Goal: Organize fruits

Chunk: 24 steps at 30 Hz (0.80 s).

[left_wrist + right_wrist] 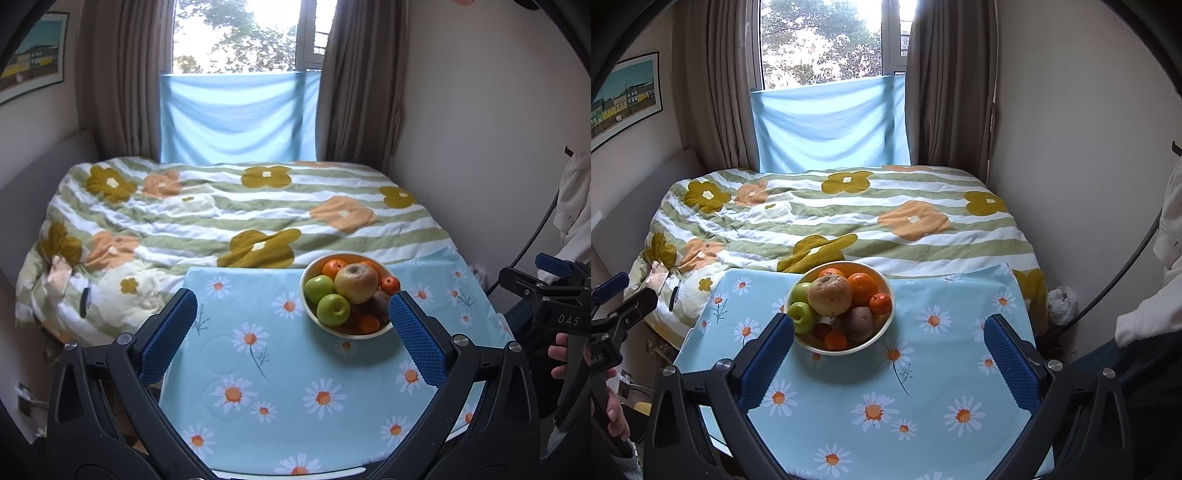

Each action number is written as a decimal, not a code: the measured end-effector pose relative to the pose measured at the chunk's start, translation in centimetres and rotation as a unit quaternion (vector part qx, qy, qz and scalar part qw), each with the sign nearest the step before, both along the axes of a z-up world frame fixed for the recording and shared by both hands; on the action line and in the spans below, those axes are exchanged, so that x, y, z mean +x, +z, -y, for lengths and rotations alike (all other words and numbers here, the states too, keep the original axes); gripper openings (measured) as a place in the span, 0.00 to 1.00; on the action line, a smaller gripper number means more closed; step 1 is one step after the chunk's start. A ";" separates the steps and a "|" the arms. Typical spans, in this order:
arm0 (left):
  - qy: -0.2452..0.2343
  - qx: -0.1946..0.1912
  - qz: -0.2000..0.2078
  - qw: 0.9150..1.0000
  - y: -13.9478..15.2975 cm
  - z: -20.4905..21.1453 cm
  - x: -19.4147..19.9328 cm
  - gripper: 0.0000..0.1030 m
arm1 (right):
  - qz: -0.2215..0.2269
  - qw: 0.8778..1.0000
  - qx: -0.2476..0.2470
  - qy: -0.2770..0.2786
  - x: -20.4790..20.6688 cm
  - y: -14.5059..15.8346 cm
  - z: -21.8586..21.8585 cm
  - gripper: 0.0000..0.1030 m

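Observation:
A cream bowl [309,309] [886,317] of fruit stands on the far part of a table with a blue daisy cloth [266,373] [923,387]. It holds a large yellow-red apple [356,282] [830,294], two green apples [332,309] [802,316], several oranges [333,267] [862,288] and a dark brown fruit [858,323]. My left gripper [291,332] is open and empty, above the table; its right pad is close to the bowl. My right gripper [888,349] is open and empty, its left pad close to the bowl.
Behind the table lies a bed with a flowered striped quilt [221,214] [831,221]. Curtains and a window stand beyond. The right gripper's body shows at the right edge of the left wrist view [546,299]. A wall is at the right.

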<state>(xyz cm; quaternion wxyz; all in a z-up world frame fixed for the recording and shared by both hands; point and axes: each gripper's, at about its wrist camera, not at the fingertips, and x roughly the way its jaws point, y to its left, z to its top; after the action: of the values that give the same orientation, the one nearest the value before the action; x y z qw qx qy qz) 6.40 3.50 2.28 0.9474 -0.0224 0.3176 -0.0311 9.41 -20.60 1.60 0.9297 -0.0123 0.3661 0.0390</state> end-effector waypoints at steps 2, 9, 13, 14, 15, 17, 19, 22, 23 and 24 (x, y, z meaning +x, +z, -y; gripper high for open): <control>0.003 0.001 0.001 1.000 -0.2 0.0 -0.3 1.00 | 0.000 1.000 -0.002 0.001 -0.3 -0.1 -0.1 0.99; 0.018 0.011 0.015 1.000 0.0 -0.1 -0.8 1.00 | 0.005 1.000 0.004 -0.004 -0.9 -0.3 -0.1 0.99; 0.019 0.013 0.016 1.000 0.0 0.0 -0.9 1.00 | 0.006 1.000 0.004 -0.004 -0.9 -0.3 0.0 0.99; 0.019 0.013 0.016 1.000 0.0 0.1 -0.9 1.00 | 0.007 1.000 0.003 -0.004 -0.9 -0.4 0.0 0.99; 0.019 0.013 0.015 1.000 -0.1 0.2 -0.9 1.00 | 0.008 1.000 0.002 -0.004 -0.8 -0.4 0.0 0.99; 0.018 0.011 0.014 1.000 -0.1 0.3 -0.8 1.00 | 0.008 1.000 0.002 -0.006 -0.8 -0.5 0.1 0.99; 0.017 0.010 0.015 1.000 -0.1 0.4 -0.8 1.00 | 0.009 1.000 0.002 -0.007 -0.9 -0.4 0.1 0.99; 0.016 0.011 0.017 1.000 0.0 0.7 -0.9 1.00 | 0.009 1.000 0.001 -0.008 -0.9 -0.4 0.2 0.99; 0.015 0.011 0.017 1.000 0.0 0.7 -0.9 1.00 | 0.010 1.000 0.001 -0.009 -0.9 -0.4 0.3 0.99; 0.015 0.012 0.017 1.000 0.0 0.8 -0.9 1.00 | 0.010 1.000 0.001 -0.009 -0.9 -0.4 0.3 0.99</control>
<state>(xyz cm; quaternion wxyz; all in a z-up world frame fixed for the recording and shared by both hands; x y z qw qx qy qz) 5.54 2.69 2.30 0.9532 -0.0155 0.3018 -0.0135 8.47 -20.92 1.23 0.9336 -0.0082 0.3570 0.0309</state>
